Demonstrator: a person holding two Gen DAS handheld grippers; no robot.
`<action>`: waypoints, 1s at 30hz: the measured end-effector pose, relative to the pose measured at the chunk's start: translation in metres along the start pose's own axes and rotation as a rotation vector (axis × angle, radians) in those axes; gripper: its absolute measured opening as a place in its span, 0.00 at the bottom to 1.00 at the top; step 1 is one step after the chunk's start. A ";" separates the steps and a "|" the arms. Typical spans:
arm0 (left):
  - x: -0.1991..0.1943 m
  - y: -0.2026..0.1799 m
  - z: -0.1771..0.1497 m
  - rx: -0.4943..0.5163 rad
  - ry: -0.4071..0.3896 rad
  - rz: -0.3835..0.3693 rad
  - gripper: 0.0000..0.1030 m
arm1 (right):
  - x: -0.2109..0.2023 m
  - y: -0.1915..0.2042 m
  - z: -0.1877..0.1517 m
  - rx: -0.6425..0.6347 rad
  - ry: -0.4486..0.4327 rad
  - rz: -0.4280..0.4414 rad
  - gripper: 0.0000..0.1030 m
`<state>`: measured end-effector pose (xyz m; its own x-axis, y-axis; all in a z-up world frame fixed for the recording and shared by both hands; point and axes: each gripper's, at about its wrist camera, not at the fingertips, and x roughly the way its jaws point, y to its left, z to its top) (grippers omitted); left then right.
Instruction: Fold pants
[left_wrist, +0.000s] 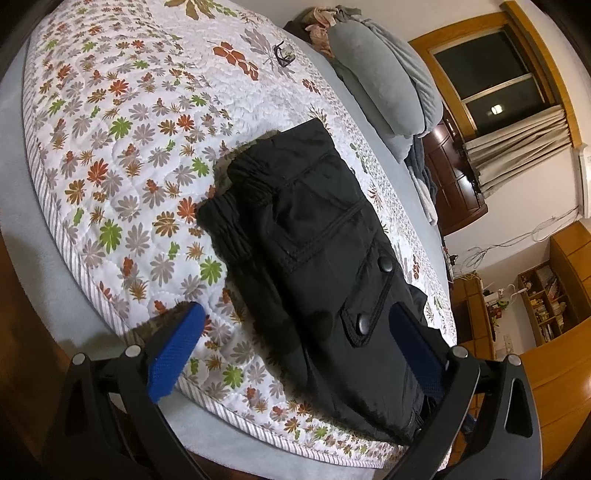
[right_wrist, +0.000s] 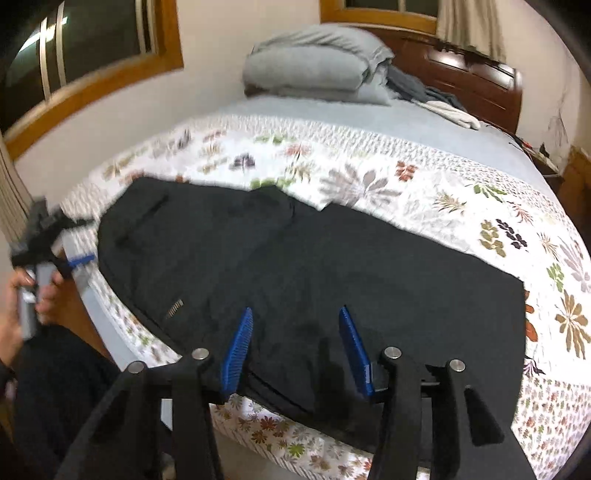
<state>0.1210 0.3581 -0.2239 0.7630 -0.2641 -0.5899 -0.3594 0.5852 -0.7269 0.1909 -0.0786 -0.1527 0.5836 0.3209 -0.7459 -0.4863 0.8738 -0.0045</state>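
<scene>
Right gripper (right_wrist: 295, 345): jaws partly apart, nothing pinched; I see both blue pads hanging just above the dark cloth at the bed's near edge.
Left gripper (left_wrist: 297, 350): jaws spread wide, empty; one blue pad over the quilt, the other over the cloth by the snap pocket. From my right camera it sits at the bed's left edge, gripped by a hand (right_wrist: 44, 295).
Pants (right_wrist: 303, 280): black, lying flat across the near side of the bed on the quilt, elastic waistband toward the left edge, pocket flap with two snaps up.
Quilt (left_wrist: 122, 155): white with leaf print, spread over the grey sheet.
Pillow (right_wrist: 310, 70): grey, at the far end by the headboard (right_wrist: 469, 74).
Glasses (left_wrist: 282, 55): dark, on the quilt's far part.
</scene>
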 end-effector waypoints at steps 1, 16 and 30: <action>-0.001 0.000 0.000 0.002 -0.002 -0.003 0.97 | 0.007 0.007 -0.003 -0.032 0.020 -0.019 0.48; -0.010 -0.009 0.001 -0.068 -0.062 0.049 0.97 | 0.014 0.029 0.107 -0.210 0.203 0.214 0.52; -0.023 -0.024 0.007 0.044 -0.070 0.210 0.97 | 0.149 0.168 0.302 -0.426 0.442 0.469 0.86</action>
<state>0.1157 0.3555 -0.1906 0.7099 -0.0796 -0.6998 -0.4917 0.6554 -0.5734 0.3927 0.2259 -0.0632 -0.0159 0.3687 -0.9294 -0.8789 0.4380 0.1887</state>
